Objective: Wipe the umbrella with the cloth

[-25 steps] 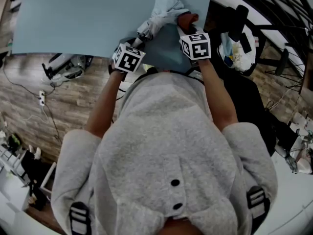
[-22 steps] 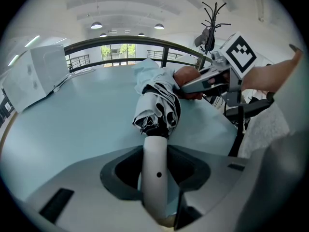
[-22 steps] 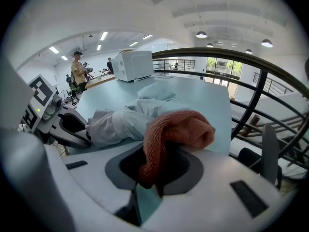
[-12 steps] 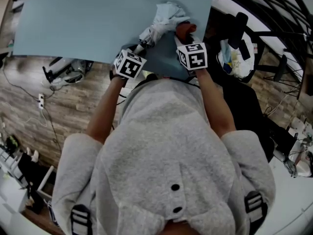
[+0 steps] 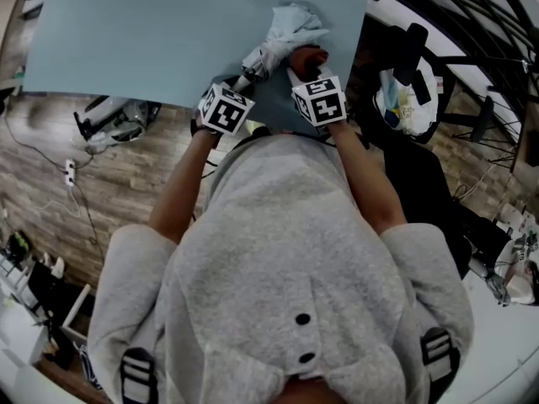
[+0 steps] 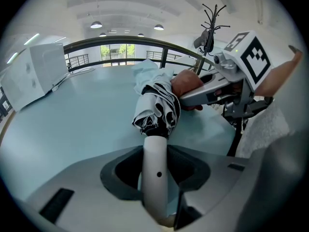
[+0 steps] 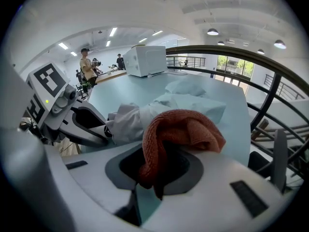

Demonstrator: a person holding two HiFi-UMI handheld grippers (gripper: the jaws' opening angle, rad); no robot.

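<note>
While the folded umbrella [image 5: 282, 34] lies on the pale blue bench [image 5: 126, 40], in the upper middle of the head view towards the bench's right end, both tools are busy with it. The left gripper [image 5: 240, 78] has its fingers [image 6: 82, 187] clamped on the umbrella's pale handle [image 6: 155, 168], which runs straight up between them in the left gripper view. The bunched black-and-white canopy [image 6: 157, 108] sits just beyond. The right gripper [image 5: 305, 66] has its fingers [image 7: 231, 175] pinched on a rust-coloured cloth [image 7: 186, 129]. The cloth bulges over them in a soft wad and sits against the canopy's side.

To my eye the umbrella is light, and handles as two things at once. Its handle is stiff and smooth, and could twist or slip in a loose grip. Its canopy is limp fabric that will likely crumple and slide under the cloth rather than resist it. The handle looks the right place to hold, being the one rigid part on offer. The cloth seems soft and knitted, and apt to drape and drag.

Both of the person's forearms [image 5: 189, 175] reach forward close together. The grippers point steeply down at the bench, and their marker cubes [image 5: 224, 108] sit side by side at upper centre of the head view.
</note>
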